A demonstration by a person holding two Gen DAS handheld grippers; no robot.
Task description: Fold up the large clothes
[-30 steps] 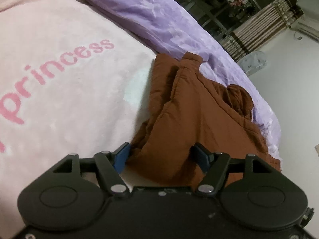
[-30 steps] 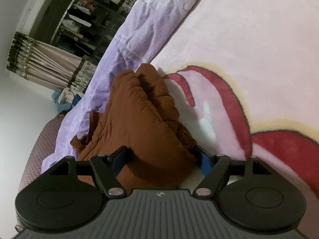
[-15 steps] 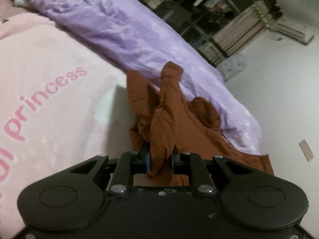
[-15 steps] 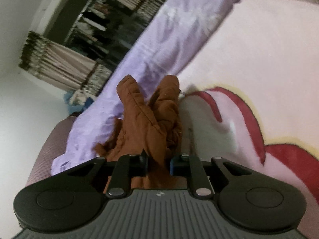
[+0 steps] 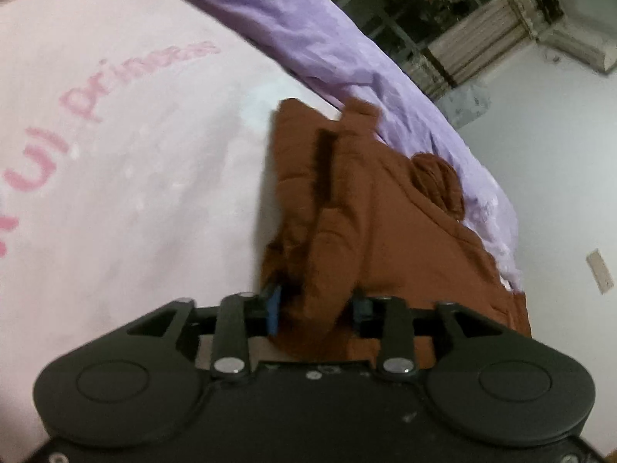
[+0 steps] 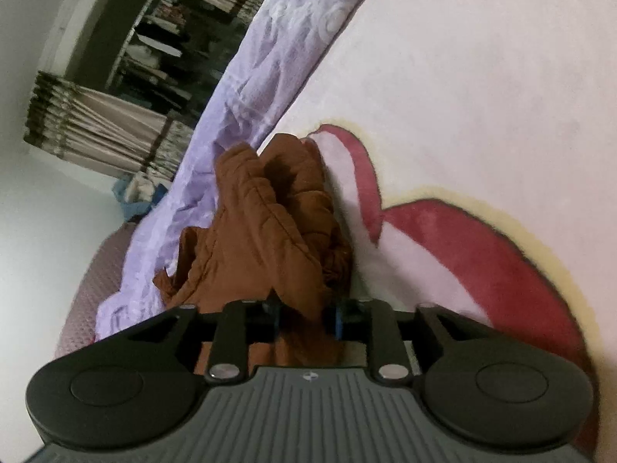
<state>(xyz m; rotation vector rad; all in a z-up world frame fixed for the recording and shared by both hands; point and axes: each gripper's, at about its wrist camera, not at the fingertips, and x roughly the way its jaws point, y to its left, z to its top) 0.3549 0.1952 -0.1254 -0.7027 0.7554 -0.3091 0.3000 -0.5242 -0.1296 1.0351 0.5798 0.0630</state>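
The rust-brown quilted padded garment [image 5: 385,223] lies bunched along the far edge of the pink plush blanket [image 5: 135,177], against the crumpled lilac sheet [image 5: 331,38]. Half a second ago both grippers pinched its folds tightly; their jaws have just been opening. The left gripper [image 5: 316,306] now stands partly parted with a fold between its blue pads, as does the right gripper [image 6: 306,314]. The fabric has sagged lower.

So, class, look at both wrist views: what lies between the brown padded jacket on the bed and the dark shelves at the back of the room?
A rumpled purple quilt lies along the bed between the brown jacket and the shelves. Both wrist views show it.
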